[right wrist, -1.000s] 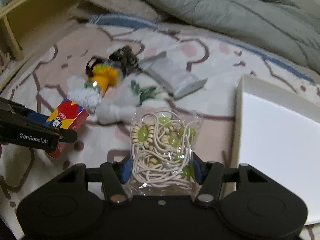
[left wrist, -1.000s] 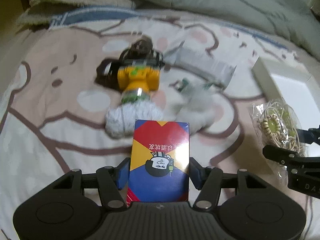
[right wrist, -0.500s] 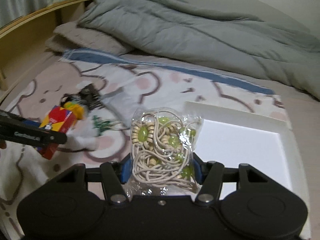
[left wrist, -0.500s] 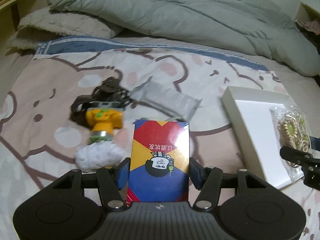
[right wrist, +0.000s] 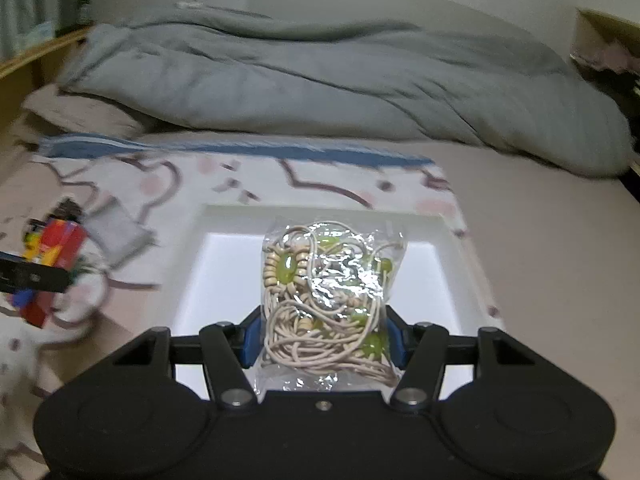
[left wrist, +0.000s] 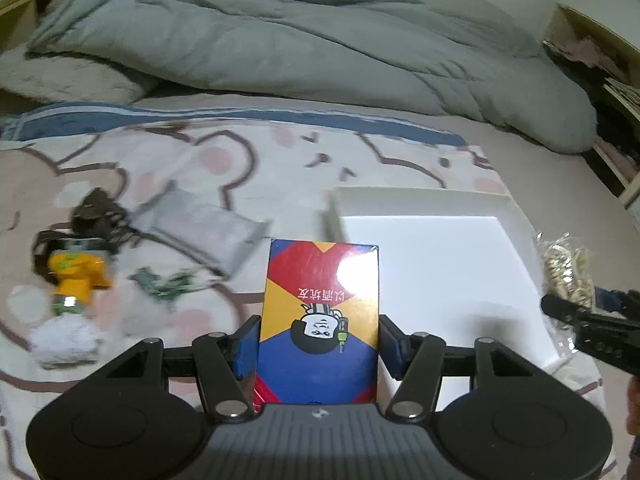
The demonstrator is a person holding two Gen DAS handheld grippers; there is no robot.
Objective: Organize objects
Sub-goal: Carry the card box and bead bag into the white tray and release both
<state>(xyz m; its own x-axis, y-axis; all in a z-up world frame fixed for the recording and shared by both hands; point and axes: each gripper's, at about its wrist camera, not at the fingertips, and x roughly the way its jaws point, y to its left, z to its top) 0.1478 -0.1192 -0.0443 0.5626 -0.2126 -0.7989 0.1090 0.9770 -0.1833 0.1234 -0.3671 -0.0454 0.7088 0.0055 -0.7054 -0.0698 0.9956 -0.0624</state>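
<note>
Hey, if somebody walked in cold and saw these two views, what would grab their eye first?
Probably the red, yellow and blue card box clamped upright in the left gripper. Next, the clear bag of cords and green beads in the right gripper, in front of the bright white tray on the bed.

Bagged cord (right wrist: 326,300) (clamped) over white tray (right wrist: 448,240)

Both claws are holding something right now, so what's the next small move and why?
Probably lower the right claw and release the bag of beaded cords into the white tray: the bag already hangs over the tray's floor, while the left claw's card box sits only at its edge.
</note>
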